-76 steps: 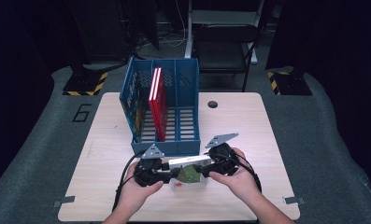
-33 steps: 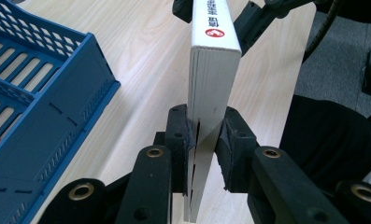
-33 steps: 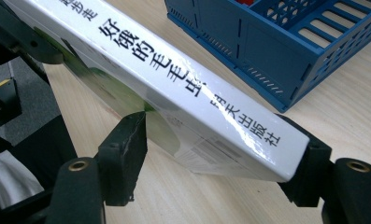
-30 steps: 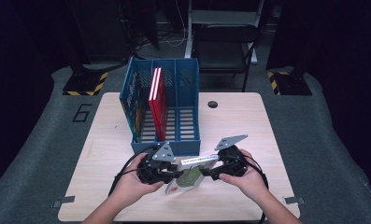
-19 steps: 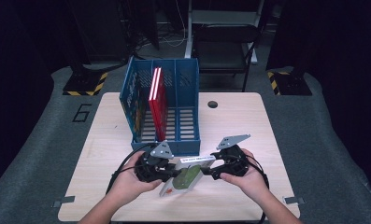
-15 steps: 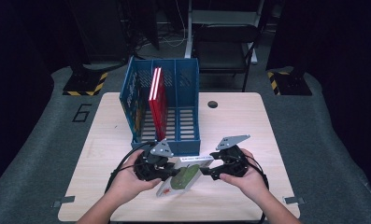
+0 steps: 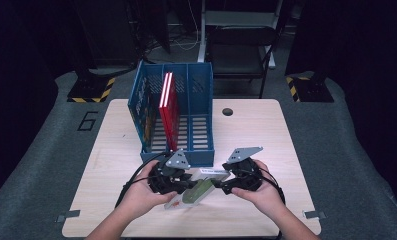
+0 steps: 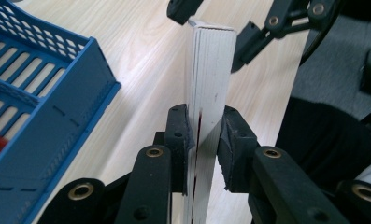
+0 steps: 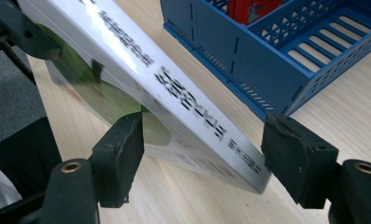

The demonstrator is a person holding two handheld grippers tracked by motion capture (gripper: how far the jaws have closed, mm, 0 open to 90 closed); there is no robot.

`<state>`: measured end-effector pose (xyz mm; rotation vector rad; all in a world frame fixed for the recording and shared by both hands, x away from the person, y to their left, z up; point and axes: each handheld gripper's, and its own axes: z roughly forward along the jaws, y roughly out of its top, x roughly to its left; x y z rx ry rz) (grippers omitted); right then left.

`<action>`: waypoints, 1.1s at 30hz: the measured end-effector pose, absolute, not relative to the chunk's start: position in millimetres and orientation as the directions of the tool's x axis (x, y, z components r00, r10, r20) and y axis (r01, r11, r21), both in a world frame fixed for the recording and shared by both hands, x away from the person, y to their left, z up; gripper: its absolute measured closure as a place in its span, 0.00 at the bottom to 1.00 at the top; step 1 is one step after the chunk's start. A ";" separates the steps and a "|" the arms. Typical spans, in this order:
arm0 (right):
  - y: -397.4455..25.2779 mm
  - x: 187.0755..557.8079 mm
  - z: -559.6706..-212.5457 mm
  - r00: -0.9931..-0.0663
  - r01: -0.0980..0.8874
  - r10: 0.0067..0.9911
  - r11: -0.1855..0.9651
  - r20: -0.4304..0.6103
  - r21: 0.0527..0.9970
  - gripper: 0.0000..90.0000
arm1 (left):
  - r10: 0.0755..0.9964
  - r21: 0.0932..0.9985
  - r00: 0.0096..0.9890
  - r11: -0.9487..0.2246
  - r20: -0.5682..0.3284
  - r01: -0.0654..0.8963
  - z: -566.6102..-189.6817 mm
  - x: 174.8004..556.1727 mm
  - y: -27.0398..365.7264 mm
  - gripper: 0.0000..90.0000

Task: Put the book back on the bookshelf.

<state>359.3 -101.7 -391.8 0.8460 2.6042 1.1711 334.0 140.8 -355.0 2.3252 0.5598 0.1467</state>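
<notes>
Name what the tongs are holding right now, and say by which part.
The left tongs are shut on the white book, pinching its page edge between the covers. The right tongs are open, jaws either side of the book's spine end, not clamped.

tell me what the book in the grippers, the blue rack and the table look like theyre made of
The book: paper, with a glossy, probably laminated cover that catches glare; the left gripper view shows its stacked white page edges. The blue rack: likely moulded plastic, matte, with slotted floor and mesh-like walls. The table: pale wood-grain top, possibly laminate rather than solid wood; the look leaves that open.
</notes>
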 end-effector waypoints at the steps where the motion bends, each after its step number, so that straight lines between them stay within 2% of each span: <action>1: -101.6 359.3 -391.3 -0.833 0.421 0.547 0.540 0.076 0.729 0.34 | 0.436 0.694 0.898 -0.629 -0.059 0.350 -356.8 334.4 141.6 0.83; 4: -99.9 356.7 -391.2 -0.833 0.420 0.549 0.539 0.074 0.730 0.34 | 0.453 0.726 0.886 -0.575 -0.101 0.377 -363.2 334.9 142.9 0.82; 12: -99.5 353.8 -390.8 -0.844 0.407 0.531 0.550 0.071 0.729 0.36 | 0.451 0.739 0.883 -0.549 -0.130 0.389 -374.5 335.3 145.9 0.80; 24: -99.4 349.5 -390.7 -0.855 0.400 0.513 0.558 0.076 0.727 0.39 | 0.443 0.687 0.889 -0.609 -0.120 0.396 -398.8 335.7 144.8 0.78; 28: -101.2 348.9 -391.5 -0.862 0.396 0.501 0.569 0.078 0.720 0.41 | 0.443 0.696 0.885 -0.590 -0.144 0.409 -401.1 335.9 146.9 0.77; 33: -103.3 346.9 -395.9 -0.867 0.399 0.490 0.578 0.089 0.712 0.47 | 0.445 0.686 0.881 -0.592 -0.159 0.423 -407.8 337.3 149.0 0.74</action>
